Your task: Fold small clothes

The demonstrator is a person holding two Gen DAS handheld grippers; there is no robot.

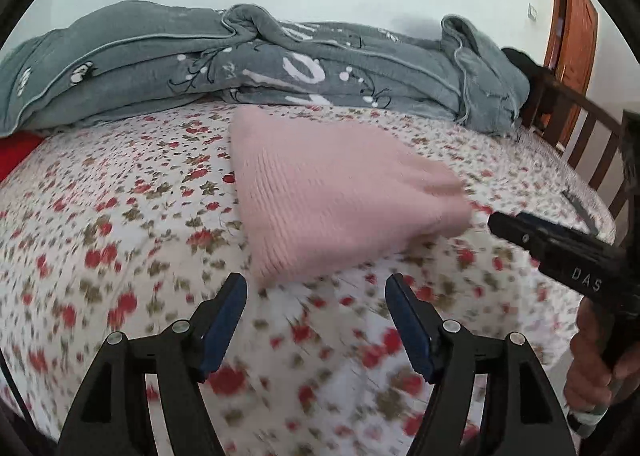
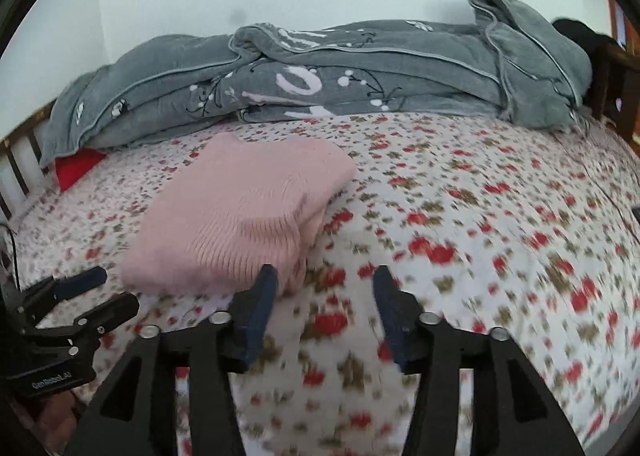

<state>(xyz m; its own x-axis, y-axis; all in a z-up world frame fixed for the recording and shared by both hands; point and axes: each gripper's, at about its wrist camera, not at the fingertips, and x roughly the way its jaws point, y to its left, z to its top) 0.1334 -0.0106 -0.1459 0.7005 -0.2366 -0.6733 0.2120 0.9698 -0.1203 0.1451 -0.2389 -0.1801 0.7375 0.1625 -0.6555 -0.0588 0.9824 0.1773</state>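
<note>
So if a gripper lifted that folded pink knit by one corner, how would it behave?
The pink knit would probably flop and unfold: its soft ribbed layers are only stacked. It looks light. On the floral sheet, a push would likely bunch it rather than slide it.

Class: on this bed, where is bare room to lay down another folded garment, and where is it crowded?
Free: floral sheet right of the pink sweater, and the strip left of it. Crowded: the far edge, under the grey blanket.
</note>
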